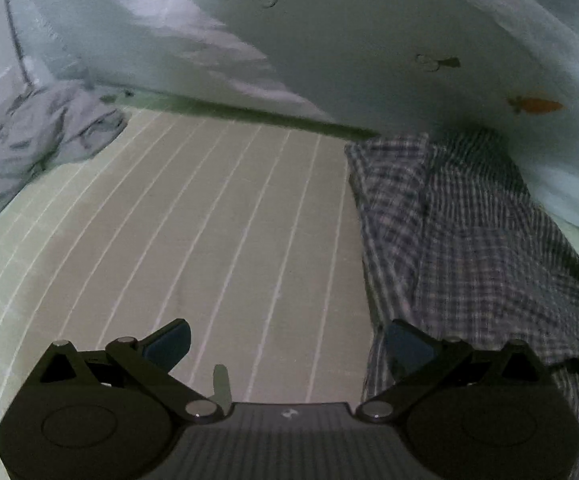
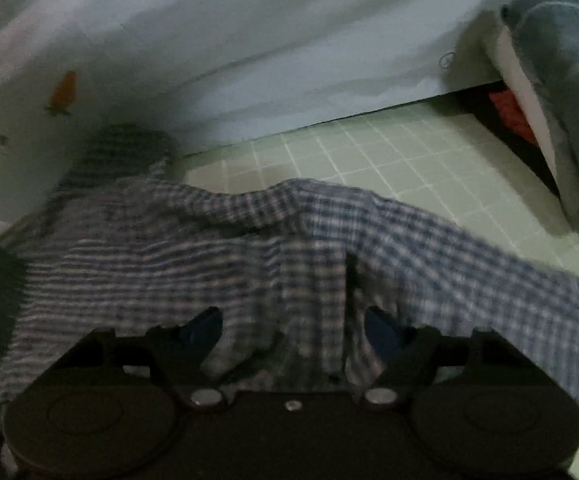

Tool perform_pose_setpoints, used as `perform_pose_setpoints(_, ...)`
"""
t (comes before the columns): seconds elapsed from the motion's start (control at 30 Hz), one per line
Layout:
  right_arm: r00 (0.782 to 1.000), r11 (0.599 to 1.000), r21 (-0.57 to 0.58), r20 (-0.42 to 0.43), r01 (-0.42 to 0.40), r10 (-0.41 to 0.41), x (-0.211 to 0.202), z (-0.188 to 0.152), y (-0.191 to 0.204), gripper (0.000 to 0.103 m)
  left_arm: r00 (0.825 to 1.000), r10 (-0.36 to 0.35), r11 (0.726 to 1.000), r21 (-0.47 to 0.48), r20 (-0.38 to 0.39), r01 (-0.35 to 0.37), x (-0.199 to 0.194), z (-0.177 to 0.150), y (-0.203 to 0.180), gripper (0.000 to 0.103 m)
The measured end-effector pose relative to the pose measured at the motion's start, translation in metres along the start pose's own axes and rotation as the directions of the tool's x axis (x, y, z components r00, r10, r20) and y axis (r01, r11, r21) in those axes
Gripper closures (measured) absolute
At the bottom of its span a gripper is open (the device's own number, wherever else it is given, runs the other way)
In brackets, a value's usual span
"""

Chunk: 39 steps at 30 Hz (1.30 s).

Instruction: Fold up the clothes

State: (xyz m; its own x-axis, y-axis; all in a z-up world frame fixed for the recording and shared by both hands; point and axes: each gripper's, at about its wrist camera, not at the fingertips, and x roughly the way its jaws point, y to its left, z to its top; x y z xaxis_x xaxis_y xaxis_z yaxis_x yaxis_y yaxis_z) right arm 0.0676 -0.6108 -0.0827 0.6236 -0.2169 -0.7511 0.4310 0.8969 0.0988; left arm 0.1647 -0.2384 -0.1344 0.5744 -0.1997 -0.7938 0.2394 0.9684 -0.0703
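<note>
Both tongs spread wide: L [image 1: 287, 344] over bedsheet [image 1: 209, 220], R [image 2: 293, 330] over plaid shirt [image 2: 209, 240]

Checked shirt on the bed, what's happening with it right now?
A person is working on folding it with two handheld grippers. The checked shirt lies rumpled on the green sheet. The right gripper is open over the shirt, gripping nothing. The left gripper is open too, over bare sheet at the shirt's edge. A grey garment lies crumpled further off.

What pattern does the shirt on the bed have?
The shirt has a small blue-and-white check pattern, seen best in the left wrist view.
</note>
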Motion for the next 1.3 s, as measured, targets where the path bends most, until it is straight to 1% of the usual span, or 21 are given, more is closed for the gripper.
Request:
perform_pose_setpoints(0.07, 1.0, 0.999, -0.034, -0.005, 0.02, -0.02, 0.01, 0.003, 0.002, 0.024, 1.0, 0.011, 1.0, 0.003, -0.004, -0.011, 0.01, 0.01, -0.003, 0.0)
perform_pose_setpoints(0.17, 0.999, 0.998, -0.047, -0.028, 0.029, -0.03, 0.025, 0.004, 0.0, 0.024, 1.0, 0.026, 1.0, 0.007, -0.007, -0.026, 0.024, 0.024, -0.008, 0.0)
perform_pose_setpoints(0.2, 0.999, 0.998, -0.051, -0.037, 0.03, -0.032, 0.029, 0.004, -0.001, 0.033, 1.0, 0.027, 1.0, 0.003, -0.003, -0.027, 0.025, 0.026, -0.008, 0.0)
perform_pose_setpoints(0.23, 0.999, 0.997, -0.068, -0.039, 0.02, -0.023, 0.029, 0.005, 0.0, 0.038, 1.0, 0.029, 1.0, 0.0, 0.001, -0.029, 0.026, 0.028, -0.008, 0.0)
perform_pose_setpoints(0.27, 0.999, 0.996, -0.088, -0.04, 0.01, -0.013, 0.029, 0.007, 0.001, 0.054, 1.0, 0.03, 1.0, -0.004, 0.005, -0.03, 0.027, 0.03, -0.009, 0.0)
perform_pose_setpoints(0.3, 0.999, 0.994, -0.107, -0.041, -0.001, -0.003, 0.028, 0.008, 0.002, 0.079, 0.999, 0.032, 0.999, -0.007, 0.009, -0.032, 0.028, 0.033, -0.009, 0.0)
perform_pose_setpoints(0.33, 0.999, 0.992, -0.126, -0.039, -0.022, 0.017, 0.025, 0.012, 0.003, 0.09, 0.999, 0.033, 0.999, -0.011, 0.013, -0.033, 0.029, 0.035, -0.01, 0.0)
perform_pose_setpoints(0.37, 0.999, 0.988, -0.145, -0.037, -0.044, 0.039, 0.021, 0.016, 0.005, 0.098, 0.999, 0.035, 0.999, -0.015, 0.018, -0.035, 0.03, 0.037, -0.01, 0.0)
perform_pose_setpoints(0.47, 0.99, 0.971, -0.204, 0.047, -0.123, 0.136, -0.01, 0.042, 0.009, 0.099, 0.999, 0.033, 0.999, -0.028, 0.035, -0.032, 0.032, 0.045, -0.012, 0.0)
perform_pose_setpoints(0.53, 0.974, 0.954, -0.247, 0.102, -0.173, 0.203, -0.03, 0.06, 0.012, 0.099, 0.998, 0.025, 0.999, -0.032, 0.049, -0.024, 0.034, 0.051, -0.016, 0.0)
perform_pose_setpoints(0.6, 0.961, 0.975, -0.163, 0.207, -0.151, 0.184, -0.046, 0.087, -0.012, 0.099, 0.998, 0.019, 0.999, -0.032, 0.061, -0.017, 0.036, 0.058, -0.02, 0.0)
perform_pose_setpoints(0.63, 0.959, 0.992, -0.08, 0.258, -0.097, 0.115, -0.047, 0.099, -0.031, 0.099, 0.998, 0.012, 1.0, -0.026, 0.066, -0.011, 0.037, 0.062, -0.024, 0.0)
perform_pose_setpoints(0.67, 0.964, 1.0, -0.001, 0.265, -0.03, 0.029, -0.039, 0.106, -0.05, 0.099, 0.997, -0.001, 1.0, -0.02, 0.075, 0.002, 0.038, 0.065, -0.027, 0.0)
perform_pose_setpoints(0.7, 0.964, 0.996, 0.077, 0.261, 0.04, -0.059, -0.03, 0.112, -0.069, 0.099, 0.996, -0.014, 1.0, -0.013, 0.083, 0.015, 0.039, 0.067, -0.03, 0.0)
perform_pose_setpoints(0.73, 0.965, 0.994, 0.094, 0.251, 0.051, -0.074, -0.026, 0.112, -0.074, 0.099, 0.996, -0.027, 1.0, -0.008, 0.088, 0.028, 0.041, 0.07, -0.033, 0.0)
perform_pose_setpoints(0.83, 0.972, 0.991, 0.121, 0.219, 0.064, -0.09, -0.016, 0.108, -0.082, 0.099, 0.995, -0.067, 0.998, 0.02, 0.074, 0.066, 0.054, 0.079, -0.047, 0.0)
perform_pose_setpoints(0.9, 0.975, 0.988, 0.138, 0.198, 0.073, -0.1, -0.009, 0.106, -0.088, 0.099, 0.993, -0.082, 0.996, 0.04, 0.079, 0.079, 0.061, 0.083, -0.055, 0.0)
perform_pose_setpoints(1.13, 0.984, 0.974, 0.197, 0.12, 0.108, -0.133, 0.015, 0.097, -0.108, 0.098, 0.982, -0.184, 0.983, -0.018, 0.035, 0.184, 0.104, 0.11, -0.073, 0.002)
perform_pose_setpoints(1.17, 0.983, 0.974, 0.198, 0.125, 0.107, -0.133, 0.015, 0.098, -0.108, 0.098, 0.98, -0.197, 0.98, -0.024, 0.024, 0.197, 0.109, 0.114, -0.074, 0.005)
perform_pose_setpoints(1.23, 0.982, 0.975, 0.197, 0.138, 0.103, -0.131, 0.014, 0.101, -0.107, 0.098, 0.977, -0.215, 0.976, -0.041, -0.006, 0.214, 0.122, 0.12, -0.077, 0.018)
perform_pose_setpoints(1.3, 0.98, 0.975, 0.197, 0.152, 0.098, -0.129, 0.012, 0.103, -0.105, 0.098, 0.973, -0.227, 0.973, -0.063, -0.04, 0.224, 0.134, 0.127, -0.08, 0.043)
